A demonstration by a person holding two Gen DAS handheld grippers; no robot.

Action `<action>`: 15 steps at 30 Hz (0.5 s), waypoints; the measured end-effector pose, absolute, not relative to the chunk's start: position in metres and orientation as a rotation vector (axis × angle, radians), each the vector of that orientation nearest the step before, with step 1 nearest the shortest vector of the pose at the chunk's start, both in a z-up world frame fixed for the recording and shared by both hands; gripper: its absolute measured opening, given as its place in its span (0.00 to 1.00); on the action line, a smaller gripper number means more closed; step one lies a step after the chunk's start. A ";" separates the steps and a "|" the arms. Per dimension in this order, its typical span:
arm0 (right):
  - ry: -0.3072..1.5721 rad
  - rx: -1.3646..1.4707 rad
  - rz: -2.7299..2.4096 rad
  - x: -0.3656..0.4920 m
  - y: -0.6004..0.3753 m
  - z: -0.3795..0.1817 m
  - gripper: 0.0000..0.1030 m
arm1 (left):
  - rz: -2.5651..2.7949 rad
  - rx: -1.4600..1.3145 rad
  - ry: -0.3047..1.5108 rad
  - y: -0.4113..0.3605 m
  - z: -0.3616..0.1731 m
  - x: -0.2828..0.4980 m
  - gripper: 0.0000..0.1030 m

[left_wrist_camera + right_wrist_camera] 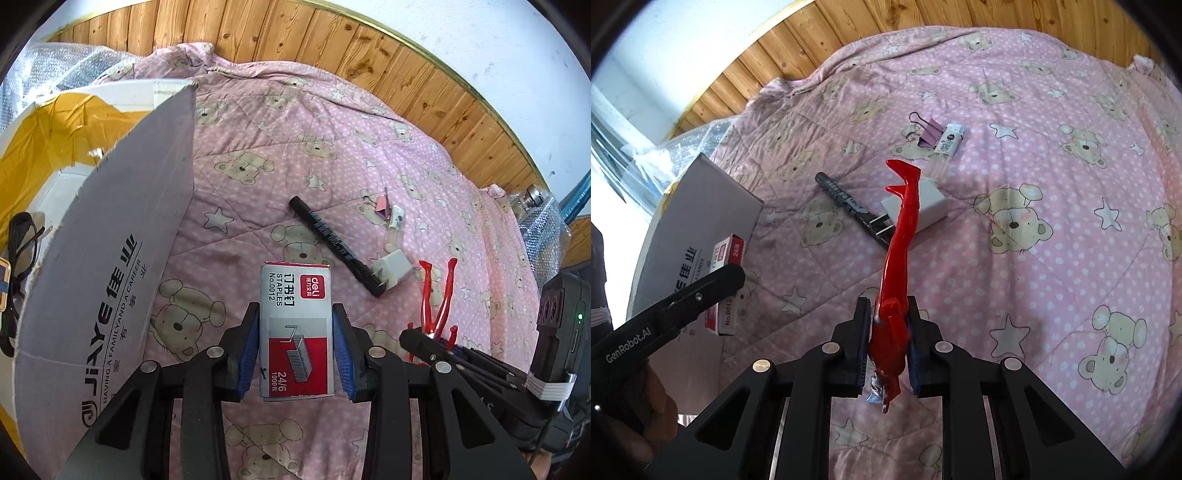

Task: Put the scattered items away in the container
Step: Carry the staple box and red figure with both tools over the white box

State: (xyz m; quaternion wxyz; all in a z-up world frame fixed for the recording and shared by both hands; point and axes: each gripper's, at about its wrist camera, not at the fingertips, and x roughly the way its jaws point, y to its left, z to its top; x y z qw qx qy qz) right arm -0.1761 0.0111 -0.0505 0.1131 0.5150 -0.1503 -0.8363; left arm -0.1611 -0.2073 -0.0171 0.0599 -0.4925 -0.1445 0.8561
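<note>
Staple box (296, 329), a white and red Deli pack marked No.0012 and 24/6, sat clamped between the blue pads (248, 350) of the left gripper (296, 332), lifted above the pink bear-print quilt (295, 147) and close beside the outer wall of the cardboard box (110, 258). That carton, printed with JIAYE lettering, stood at the quilt's left edge with yellow tape along its open flaps; a pair of dark glasses (18, 251) lay inside it.

The right gripper (888, 347) was closed narrowly on a red toy figure (897, 266), gripping its torso so the legs pointed forward and the silver head hung back toward the camera. The figure was held clear of the quilt.

Four things lay loose near the middle of the quilt. A black marker (849, 206) lay slantwise, its near end touching the prongs of a white plug charger (929, 206). Beyond the charger, toward the far edge by the wooden wall panelling (849, 44), a pink binder clip (929, 133) lay just beside a small white tube with dark print (951, 138); its label was too small to read.

A person's hand (646, 417) held the left gripper's handle at the lower left of the right wrist view.
</note>
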 end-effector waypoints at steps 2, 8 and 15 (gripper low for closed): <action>-0.446 1.498 -2.455 -0.170 0.009 -0.044 0.18 | 2.595 -1.472 -0.438 -0.206 -0.011 -0.157 0.37; -0.439 1.454 -2.454 -0.152 0.001 -0.026 0.18 | 2.597 -1.428 -0.437 -0.206 0.005 -0.136 0.37; -0.415 1.404 -2.443 -0.128 -0.014 -0.007 0.18 | 2.602 -1.392 -0.434 -0.204 0.017 -0.109 0.37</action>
